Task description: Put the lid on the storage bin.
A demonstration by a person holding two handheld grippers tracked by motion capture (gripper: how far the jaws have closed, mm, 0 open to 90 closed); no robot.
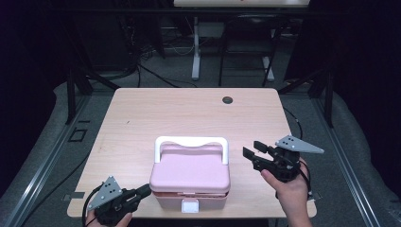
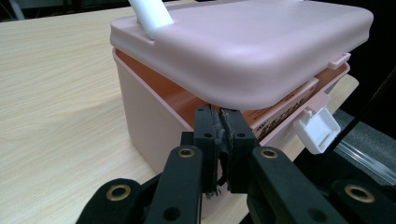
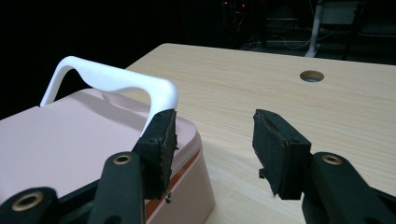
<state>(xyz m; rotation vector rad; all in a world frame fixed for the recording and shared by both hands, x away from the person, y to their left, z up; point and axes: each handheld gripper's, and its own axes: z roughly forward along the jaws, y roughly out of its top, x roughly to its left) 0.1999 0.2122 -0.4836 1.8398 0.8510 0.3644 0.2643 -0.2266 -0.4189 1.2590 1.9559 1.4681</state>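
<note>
A pink lidded box [image 1: 189,175] with a white handle [image 1: 191,141] folded back stands near the table's front edge, its white latch [image 1: 190,206] facing me. In the left gripper view the lid [image 2: 252,42] sits slightly raised. Orange inside walls and a printed packet [image 2: 285,116] show in the gap, and the latch [image 2: 317,129] hangs loose. My left gripper [image 1: 145,190] is at the box's front left corner, jaws shut, tips [image 2: 222,116] right under the lid's rim. My right gripper [image 1: 250,150] hovers open beside the box's right side, near the handle [image 3: 112,79], nothing between its jaws [image 3: 212,135].
The box stands on a light wooden table [image 1: 142,118] with a round cable hole [image 1: 228,100] at the back. Dark floor, cables and a white desk leg [image 1: 195,52] lie beyond the far edge. Metal rails run along both sides of the table.
</note>
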